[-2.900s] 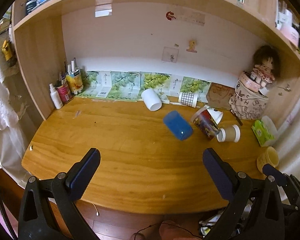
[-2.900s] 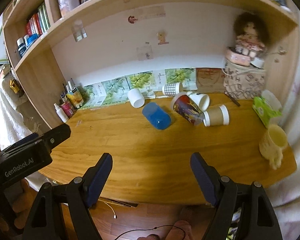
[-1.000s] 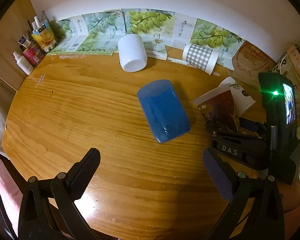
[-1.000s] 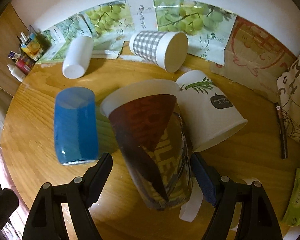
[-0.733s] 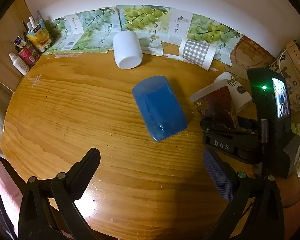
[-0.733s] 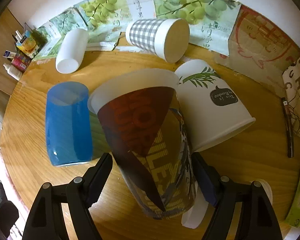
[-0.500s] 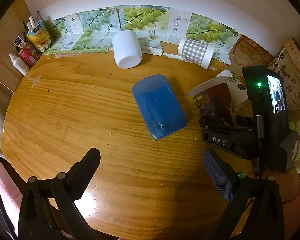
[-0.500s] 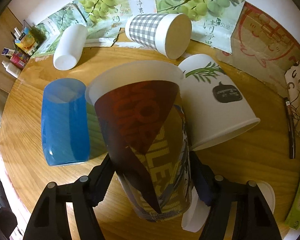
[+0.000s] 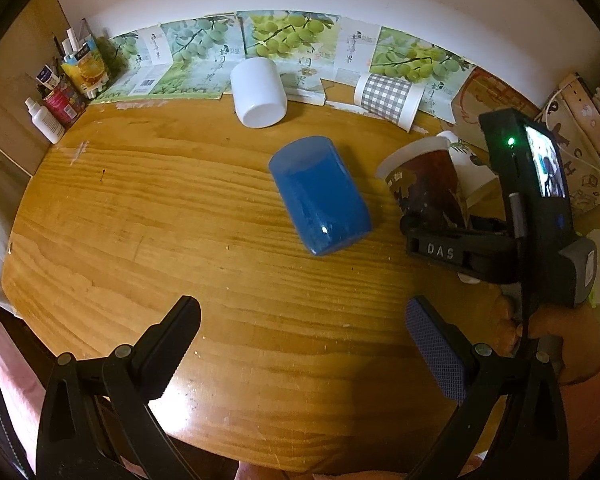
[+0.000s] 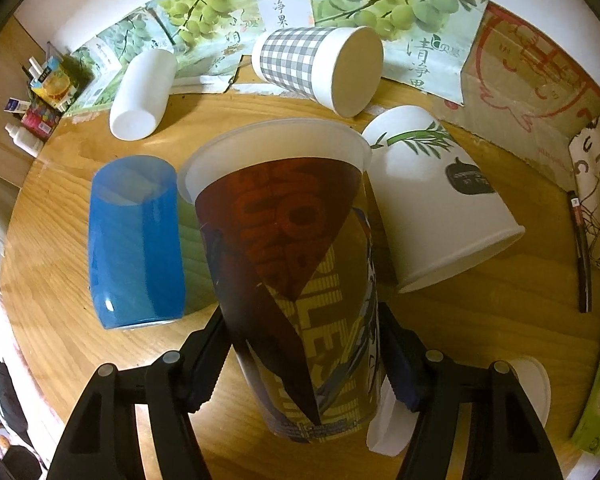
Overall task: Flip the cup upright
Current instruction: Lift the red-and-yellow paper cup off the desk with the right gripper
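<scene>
Grasp made on printed cup (image 10: 300, 300), tipping up to follow.

Far left on desk (image 9: 140, 208): bottles (image 9: 60, 96) by the shelf wall. Nearer, left gripper (image 9: 300, 344) hanging wide apart over bare wood, grasping nothing. Toward the back, white cup (image 10: 142, 94) on its side; mid-desk, blue cup (image 10: 134, 240) on its side. Just right of blue cup, printed cup lying tilted, rim pointing away, clenched low on its body by right gripper (image 10: 304, 354), pads pressed on both flanks. Behind it, checked cup (image 10: 316, 68); touching on the right, bamboo cup (image 10: 440, 200), both toppled. Step in hand, by judgement: grip secured, flip not yet done. Next: lift clear of neighbours, swing rim upward, set base flat on open wood, loosen.
</scene>
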Demonstrator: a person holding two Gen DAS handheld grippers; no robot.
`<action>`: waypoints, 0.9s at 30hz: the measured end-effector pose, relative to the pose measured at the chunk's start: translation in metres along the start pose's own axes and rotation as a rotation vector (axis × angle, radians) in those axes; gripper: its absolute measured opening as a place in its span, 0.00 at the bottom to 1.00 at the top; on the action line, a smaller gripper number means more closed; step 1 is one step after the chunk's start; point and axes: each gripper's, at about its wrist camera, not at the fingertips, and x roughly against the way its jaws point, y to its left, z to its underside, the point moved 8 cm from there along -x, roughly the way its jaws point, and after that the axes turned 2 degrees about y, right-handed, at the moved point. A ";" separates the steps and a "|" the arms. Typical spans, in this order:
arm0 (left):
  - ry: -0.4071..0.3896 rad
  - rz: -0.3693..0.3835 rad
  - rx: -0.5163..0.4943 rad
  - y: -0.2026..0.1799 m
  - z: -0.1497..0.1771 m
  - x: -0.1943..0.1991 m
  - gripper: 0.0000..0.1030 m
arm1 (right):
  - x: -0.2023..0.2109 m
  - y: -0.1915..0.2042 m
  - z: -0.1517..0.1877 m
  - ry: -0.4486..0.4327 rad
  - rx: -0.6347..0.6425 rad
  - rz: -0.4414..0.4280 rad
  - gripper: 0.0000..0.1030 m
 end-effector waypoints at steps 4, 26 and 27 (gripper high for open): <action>-0.018 0.005 -0.010 0.000 0.005 0.009 0.99 | 0.010 0.000 0.001 -0.018 -0.008 -0.002 0.67; -0.153 0.011 -0.075 0.044 0.033 0.066 0.99 | 0.083 0.045 0.027 -0.155 -0.012 0.029 0.66; -0.156 0.013 -0.082 0.049 0.035 0.068 0.99 | 0.086 0.050 0.031 -0.163 -0.017 0.031 0.66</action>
